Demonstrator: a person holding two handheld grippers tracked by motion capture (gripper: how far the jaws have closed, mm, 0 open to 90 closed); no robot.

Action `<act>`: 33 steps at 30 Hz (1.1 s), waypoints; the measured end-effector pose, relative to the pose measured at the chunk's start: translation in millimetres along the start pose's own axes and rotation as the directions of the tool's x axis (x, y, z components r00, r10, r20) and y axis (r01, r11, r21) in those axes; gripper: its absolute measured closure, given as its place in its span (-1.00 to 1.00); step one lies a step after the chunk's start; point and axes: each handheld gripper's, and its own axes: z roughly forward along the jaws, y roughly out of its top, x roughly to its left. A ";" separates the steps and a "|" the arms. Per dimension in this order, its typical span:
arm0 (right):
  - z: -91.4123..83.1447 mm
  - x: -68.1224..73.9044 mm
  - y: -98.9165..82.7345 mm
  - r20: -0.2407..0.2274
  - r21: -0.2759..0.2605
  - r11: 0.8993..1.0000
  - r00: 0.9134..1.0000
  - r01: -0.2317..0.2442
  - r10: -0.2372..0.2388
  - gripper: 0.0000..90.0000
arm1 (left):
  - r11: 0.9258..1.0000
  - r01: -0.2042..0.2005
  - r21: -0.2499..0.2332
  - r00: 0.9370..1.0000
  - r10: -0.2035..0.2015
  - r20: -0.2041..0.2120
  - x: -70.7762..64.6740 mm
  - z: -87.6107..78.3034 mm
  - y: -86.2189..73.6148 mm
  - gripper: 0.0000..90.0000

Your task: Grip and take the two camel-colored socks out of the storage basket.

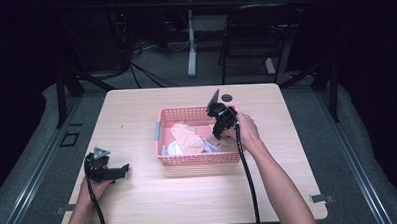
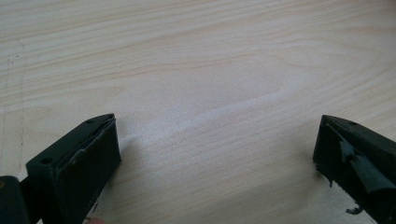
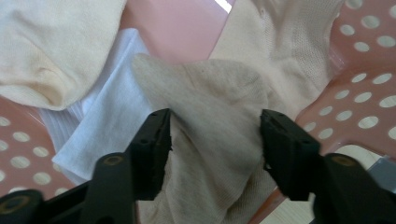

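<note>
Right tongs (image 3: 214,135) are down inside the pink perforated plastic basket (image 1: 198,159), which sits mid-table on the pale wood-grain table (image 1: 139,204). Their jaws flank a raised fold of a beige knitted cloth (image 3: 219,140); the pads sit at the fold's sides, and I cannot tell whether they press it yet. The cloth lies at the basket's right end, on a white ribbed cloth (image 3: 109,116) and beside a cream cloth (image 3: 51,46). Judgement: light, limp, non-fragile and high-friction; it will drape and stretch when lifted, and may drag a neighbour with it. Best hold is this bunched ridge, pinched deep so several layers are caught. Left tongs (image 2: 215,158) rest wide open over bare table, holding nothing.
</note>
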 end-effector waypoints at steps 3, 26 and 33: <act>-0.6 -0.6 -1.6 -0.012 0.023 1.000 1.000 0.005 -0.004 0.42 | 1.000 -0.001 0.000 1.000 0.001 0.000 0.1 0.0 0.0 -0.99; -39.1 -4.8 -8.7 -0.088 0.000 1.000 0.996 0.002 -0.002 0.89 | 1.000 -0.002 0.001 1.000 0.002 0.001 0.2 0.0 0.1 -1.00; -53.4 -5.7 -8.5 -0.081 -0.004 1.000 0.997 0.015 -0.015 0.89 | 1.000 -0.002 0.000 1.000 0.002 0.001 0.1 0.0 0.1 -1.00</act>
